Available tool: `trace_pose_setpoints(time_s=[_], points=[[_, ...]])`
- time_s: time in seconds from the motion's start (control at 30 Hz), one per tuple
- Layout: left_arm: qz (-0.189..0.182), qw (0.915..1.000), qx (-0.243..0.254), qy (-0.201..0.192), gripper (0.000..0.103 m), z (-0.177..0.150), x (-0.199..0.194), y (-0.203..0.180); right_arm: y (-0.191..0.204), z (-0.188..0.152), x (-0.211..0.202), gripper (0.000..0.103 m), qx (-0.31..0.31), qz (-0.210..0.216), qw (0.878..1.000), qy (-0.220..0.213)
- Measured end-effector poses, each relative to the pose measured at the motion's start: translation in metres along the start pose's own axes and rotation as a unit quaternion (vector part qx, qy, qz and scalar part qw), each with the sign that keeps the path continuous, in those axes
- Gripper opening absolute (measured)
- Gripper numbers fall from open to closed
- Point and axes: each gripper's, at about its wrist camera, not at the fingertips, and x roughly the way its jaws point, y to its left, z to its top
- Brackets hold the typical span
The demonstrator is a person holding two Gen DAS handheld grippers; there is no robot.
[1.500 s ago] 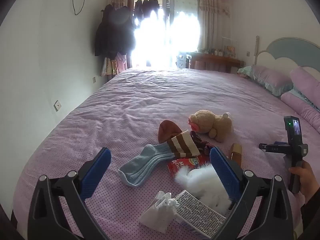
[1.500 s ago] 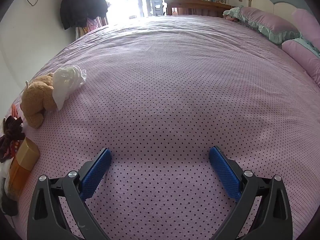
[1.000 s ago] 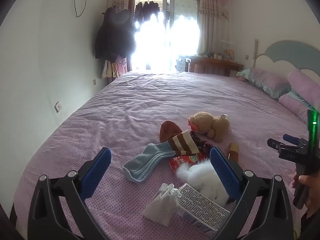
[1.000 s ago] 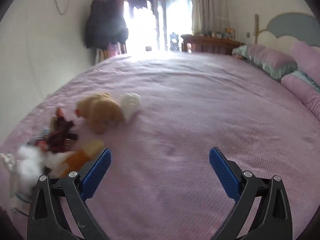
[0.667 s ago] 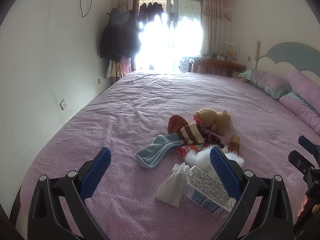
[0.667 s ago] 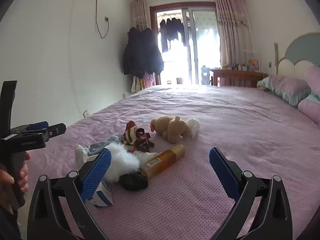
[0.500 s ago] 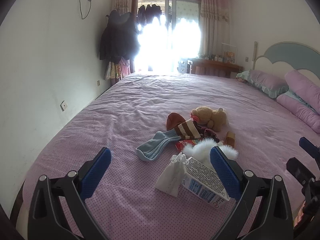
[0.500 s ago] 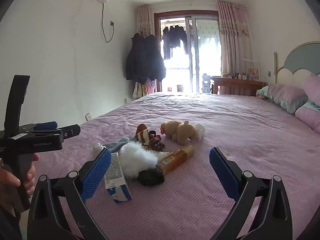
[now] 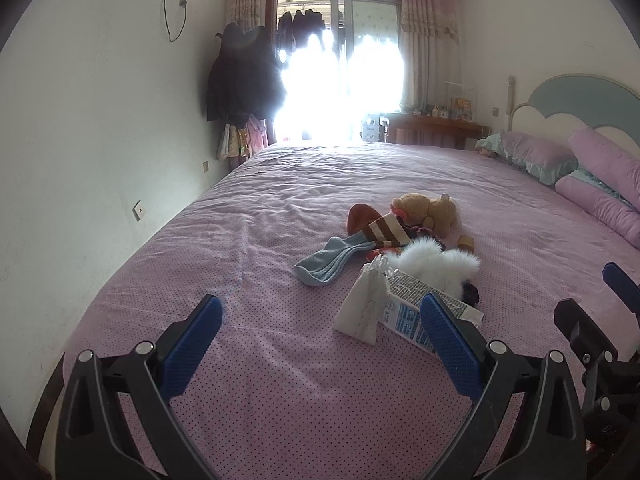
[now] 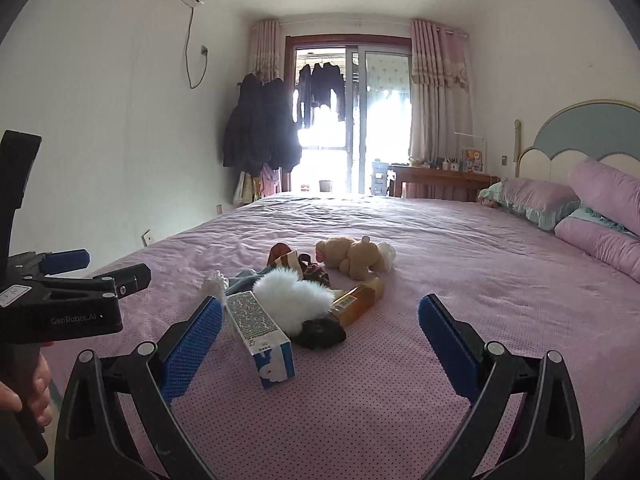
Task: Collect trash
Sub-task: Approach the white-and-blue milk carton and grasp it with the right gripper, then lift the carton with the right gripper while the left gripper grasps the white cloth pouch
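A pile of items lies on the purple bed (image 9: 280, 216): a blue-and-white carton (image 10: 262, 334) on its side, a small white bag (image 9: 366, 308), a red wrapper (image 9: 386, 246) mostly covered, an amber bottle (image 10: 358, 300), a crumpled white tissue (image 10: 386, 256) behind a teddy bear (image 10: 350, 256), socks and a white fluffy item (image 10: 294, 296). My left gripper (image 9: 320, 332) is open and empty near the bed's front edge, short of the carton (image 9: 416, 314). My right gripper (image 10: 318, 334) is open and empty, with the carton just inside its left finger line.
Blue sock (image 9: 330, 258), striped sock (image 9: 386, 230) and a dark hair tie (image 10: 320, 332) lie in the pile. Pillows (image 10: 600, 216) and headboard are at right, a wooden desk (image 10: 444, 178) by the balcony door, coats (image 10: 260, 128) hang on the left wall. A hand (image 10: 24, 384) holds the left gripper.
Both grippers have drawn back and lifted from the pile, so more of the room shows. The right one swung from bare bedspread toward the pile. Both stay open.
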Motion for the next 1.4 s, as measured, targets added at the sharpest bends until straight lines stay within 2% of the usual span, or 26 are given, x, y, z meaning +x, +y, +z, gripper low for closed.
trace_pose_setpoints(time_s=[0.2, 0.43, 0.6, 0.77, 0.97, 1.03, 1.07, 1.1, 1.27, 1.4], points=[[-0.011, 0.9999, -0.004, 0.003, 0.099, -0.003, 0.003, 0.011, 0.010, 0.000, 0.002, 0.095, -0.008, -0.002, 1.000, -0.005], [-0.017, 0.9998, -0.010, 0.011, 0.099, -0.007, 0.012, 0.018, 0.031, -0.017, 0.027, 0.095, -0.047, 0.032, 0.998, 0.022], [-0.020, 0.9996, -0.015, 0.016, 0.099, -0.009, 0.024, 0.021, 0.041, -0.025, 0.045, 0.094, -0.066, 0.025, 0.997, 0.037], [-0.017, 0.9994, -0.017, 0.024, 0.099, -0.009, 0.038, 0.023, 0.039, -0.033, 0.069, 0.083, -0.065, 0.036, 0.995, 0.066], [-0.013, 0.9992, -0.022, 0.032, 0.099, -0.009, 0.050, 0.026, 0.042, -0.042, 0.098, 0.082, -0.069, 0.034, 0.993, 0.093], [-0.011, 0.9992, -0.019, 0.035, 0.099, -0.010, 0.053, 0.025, 0.042, -0.045, 0.105, 0.076, -0.066, 0.039, 0.992, 0.104], [-0.008, 0.9991, -0.016, 0.037, 0.099, -0.010, 0.054, 0.025, 0.041, -0.046, 0.108, 0.059, -0.061, 0.051, 0.990, 0.114], [-0.007, 0.9991, -0.015, 0.040, 0.099, -0.011, 0.056, 0.024, 0.037, -0.047, 0.109, 0.046, -0.051, 0.068, 0.989, 0.123], [-0.011, 0.9987, -0.005, 0.049, 0.099, -0.015, 0.063, 0.018, 0.029, -0.050, 0.100, 0.037, -0.031, 0.104, 0.986, 0.126], [-0.015, 0.9984, 0.002, 0.054, 0.099, -0.014, 0.073, 0.012, 0.019, -0.047, 0.082, 0.036, -0.021, 0.124, 0.985, 0.121]])
